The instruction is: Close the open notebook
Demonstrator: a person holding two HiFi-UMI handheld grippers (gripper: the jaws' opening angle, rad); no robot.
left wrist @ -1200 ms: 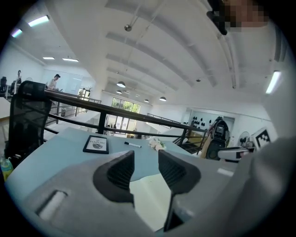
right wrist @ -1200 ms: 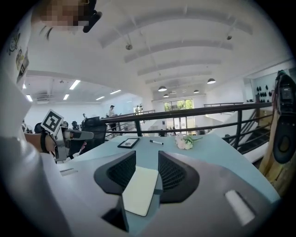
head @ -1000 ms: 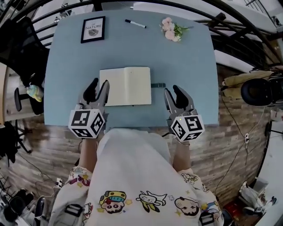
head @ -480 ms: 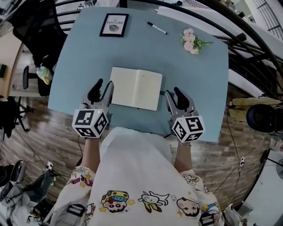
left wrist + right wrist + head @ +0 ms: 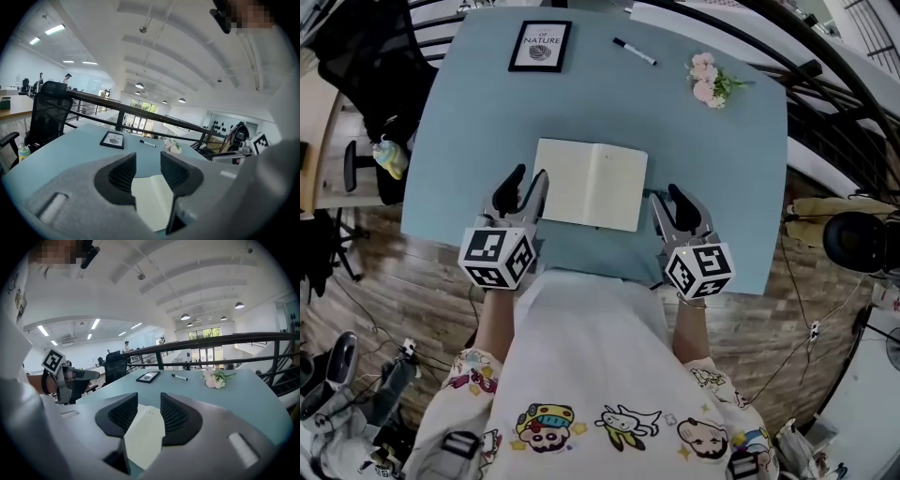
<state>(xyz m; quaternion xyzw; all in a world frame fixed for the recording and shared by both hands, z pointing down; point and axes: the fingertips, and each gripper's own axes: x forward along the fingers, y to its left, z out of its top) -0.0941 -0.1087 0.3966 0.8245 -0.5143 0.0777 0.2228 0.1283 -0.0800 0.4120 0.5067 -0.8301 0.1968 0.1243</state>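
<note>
Right claw (image 5: 666, 193) edged nearer notebook (image 5: 591, 184); frame (image 5: 540, 45) reads "NATURE".

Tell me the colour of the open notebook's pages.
The notebook has plain cream, unmarked pages; the head view shows this best.

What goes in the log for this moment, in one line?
notebook: open | left hand-held gripper: open, empty | right hand-held gripper: open, empty

We find an open-plan office: a light-blue table (image 5: 459, 122) set against a black railing (image 5: 220, 340), a mesh office chair (image 5: 47, 112) at left, strip ceiling lights (image 5: 55, 29), people (image 5: 68, 76) at far workstations, and wood-plank flooring (image 5: 403, 291).
</note>
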